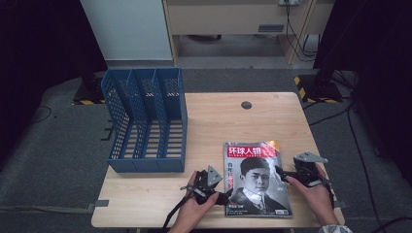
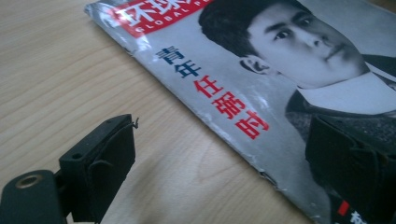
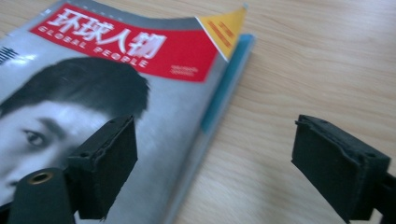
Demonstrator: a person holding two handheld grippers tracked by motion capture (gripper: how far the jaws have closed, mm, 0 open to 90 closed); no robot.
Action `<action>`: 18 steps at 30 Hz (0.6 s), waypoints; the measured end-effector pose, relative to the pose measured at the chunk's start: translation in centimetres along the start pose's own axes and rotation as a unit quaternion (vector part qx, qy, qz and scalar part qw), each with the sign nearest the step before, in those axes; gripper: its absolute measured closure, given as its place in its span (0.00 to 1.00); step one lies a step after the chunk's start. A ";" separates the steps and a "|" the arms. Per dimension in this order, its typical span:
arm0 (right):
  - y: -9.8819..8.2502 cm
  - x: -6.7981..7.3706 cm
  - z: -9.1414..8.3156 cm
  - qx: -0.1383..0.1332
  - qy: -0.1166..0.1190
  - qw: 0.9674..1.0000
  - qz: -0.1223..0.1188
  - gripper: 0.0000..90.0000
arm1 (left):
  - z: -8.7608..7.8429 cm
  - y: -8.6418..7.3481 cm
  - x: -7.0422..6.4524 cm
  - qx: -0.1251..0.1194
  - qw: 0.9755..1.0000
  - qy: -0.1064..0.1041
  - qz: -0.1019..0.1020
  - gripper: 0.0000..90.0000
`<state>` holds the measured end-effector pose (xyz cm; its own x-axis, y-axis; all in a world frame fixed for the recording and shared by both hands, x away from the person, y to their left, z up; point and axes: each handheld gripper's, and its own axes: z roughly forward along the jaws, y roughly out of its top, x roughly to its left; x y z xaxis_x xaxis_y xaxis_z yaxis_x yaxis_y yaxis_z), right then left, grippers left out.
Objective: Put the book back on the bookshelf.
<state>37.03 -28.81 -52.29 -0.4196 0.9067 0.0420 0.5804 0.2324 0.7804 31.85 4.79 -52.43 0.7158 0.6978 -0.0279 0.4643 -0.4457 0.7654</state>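
Magazine [image 1: 257, 177] taken as landmark. High view: the small print along its bottom edge is too small to read; its lower left corner is covered by the left claw [image 1: 224, 193], so contact there cannot be judged. The right claw [image 1: 283, 173] overlaps its right edge; touching or just above, cannot tell. Left gripper view: the magazine [image 2: 261, 88] is cut off at top and right, and one black jaw hides part of the cover's lower right. Right gripper view: the magazine [image 3: 121, 79] runs off the left edge, cover blurred; near jaw masks part of it.
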 end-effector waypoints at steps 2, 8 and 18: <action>0.6 0.4 0.4 -0.004 0.004 1.000 -0.006 0.13 | 0.1 0.0 -0.4 -0.002 1.000 -0.011 -0.006 0.09; 1.7 0.8 2.1 0.007 0.018 1.000 -0.006 0.15 | -0.3 0.3 -1.0 -0.015 1.000 -0.003 0.006 0.12; 0.9 1.1 2.7 0.033 0.033 0.999 -0.012 0.18 | 0.1 0.4 -2.2 -0.012 0.999 -0.013 0.027 0.21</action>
<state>39.02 -26.66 -53.24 -0.4783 0.8757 0.0666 0.6133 0.2788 0.7390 30.52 3.00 -52.09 0.7535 0.6574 -0.0024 0.4112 -0.4684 0.7820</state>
